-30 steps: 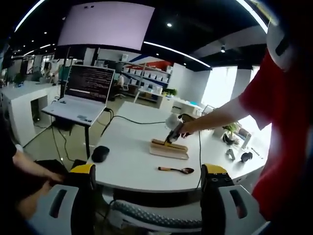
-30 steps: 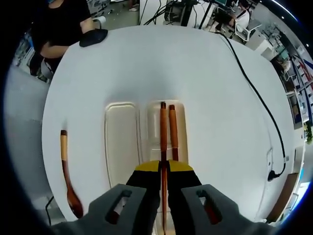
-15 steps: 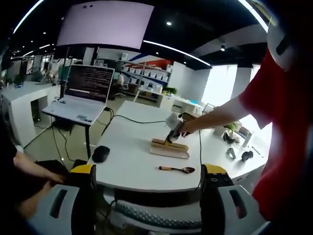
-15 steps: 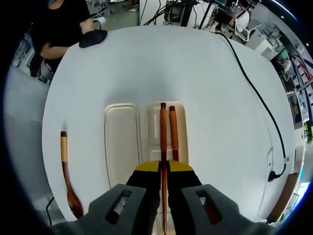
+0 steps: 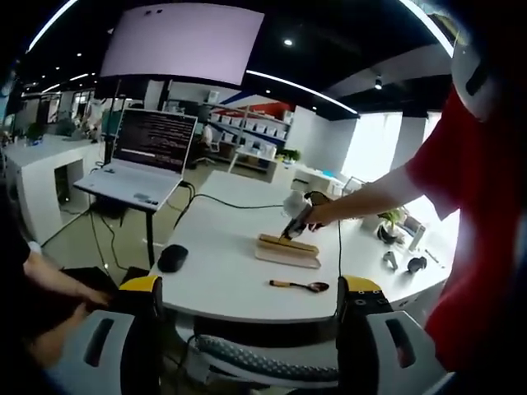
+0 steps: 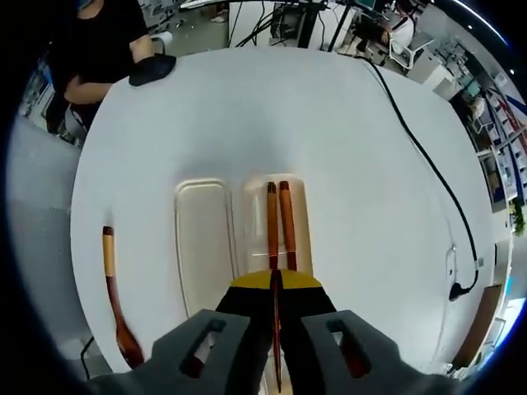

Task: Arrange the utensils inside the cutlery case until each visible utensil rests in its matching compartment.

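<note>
Chopstick [image 6: 272, 226] drawn back — between closed jaws

On the table [image 6: 346, 140] the cutlery case [image 6: 239, 239] lies with two compartments side by side; in the right gripper view the chopsticks [image 6: 280, 222] lie in its right one, the spoon [image 6: 115, 304] on the table well left of the case, a mouse [image 6: 152, 70] at the far edge

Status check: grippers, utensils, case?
Right gripper shut on brown wooden chopsticks over cream cutlery case. Left gripper open. Wooden spoon still outside on white table.
</note>
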{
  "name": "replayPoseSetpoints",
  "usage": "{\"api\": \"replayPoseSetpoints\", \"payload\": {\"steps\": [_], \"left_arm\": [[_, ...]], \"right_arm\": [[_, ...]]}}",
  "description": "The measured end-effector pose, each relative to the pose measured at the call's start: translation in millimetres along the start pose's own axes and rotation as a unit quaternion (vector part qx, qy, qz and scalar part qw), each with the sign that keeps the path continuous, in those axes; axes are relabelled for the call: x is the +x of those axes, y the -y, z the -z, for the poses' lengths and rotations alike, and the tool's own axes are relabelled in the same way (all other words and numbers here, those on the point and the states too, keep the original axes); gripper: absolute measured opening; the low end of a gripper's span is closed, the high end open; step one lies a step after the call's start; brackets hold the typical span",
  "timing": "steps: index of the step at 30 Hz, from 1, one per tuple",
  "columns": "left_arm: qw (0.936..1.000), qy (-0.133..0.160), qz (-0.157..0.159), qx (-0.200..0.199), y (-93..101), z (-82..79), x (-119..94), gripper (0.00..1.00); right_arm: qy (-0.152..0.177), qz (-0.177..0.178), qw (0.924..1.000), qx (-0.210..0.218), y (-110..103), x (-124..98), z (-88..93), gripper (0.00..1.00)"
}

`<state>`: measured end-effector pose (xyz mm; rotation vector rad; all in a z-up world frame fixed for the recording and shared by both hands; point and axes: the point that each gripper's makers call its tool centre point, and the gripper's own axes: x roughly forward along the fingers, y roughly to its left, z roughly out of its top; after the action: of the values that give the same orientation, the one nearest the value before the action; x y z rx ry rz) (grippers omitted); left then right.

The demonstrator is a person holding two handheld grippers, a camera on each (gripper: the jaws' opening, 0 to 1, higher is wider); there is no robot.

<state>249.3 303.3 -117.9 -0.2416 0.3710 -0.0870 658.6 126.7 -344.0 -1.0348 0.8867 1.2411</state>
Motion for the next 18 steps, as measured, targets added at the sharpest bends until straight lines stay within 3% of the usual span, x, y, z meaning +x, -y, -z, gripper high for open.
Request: {"api": "replayPoseSetpoints", "payload": {"steps": [9,16,18], "left_arm": [[1.0000,0.002,0.008,0.004,-4.0,-0.7,0,0.89],[1.0000,-0.005,0.002,-0.001,-8.1,3.4,-3,0.89],[1.0000,-0.004,0.006,0.000,-7.0,2.8,-3,0.89]], "right_arm": [[0.001,0.008,0.9999,0.010,4,-8,9.4,0.00],[0.012,0.014,0.9998,0.004,-8,-22,4.0,0.00],[0.016,0.020,0.9997,0.004,-2,-24,1.6,0.00]]}}
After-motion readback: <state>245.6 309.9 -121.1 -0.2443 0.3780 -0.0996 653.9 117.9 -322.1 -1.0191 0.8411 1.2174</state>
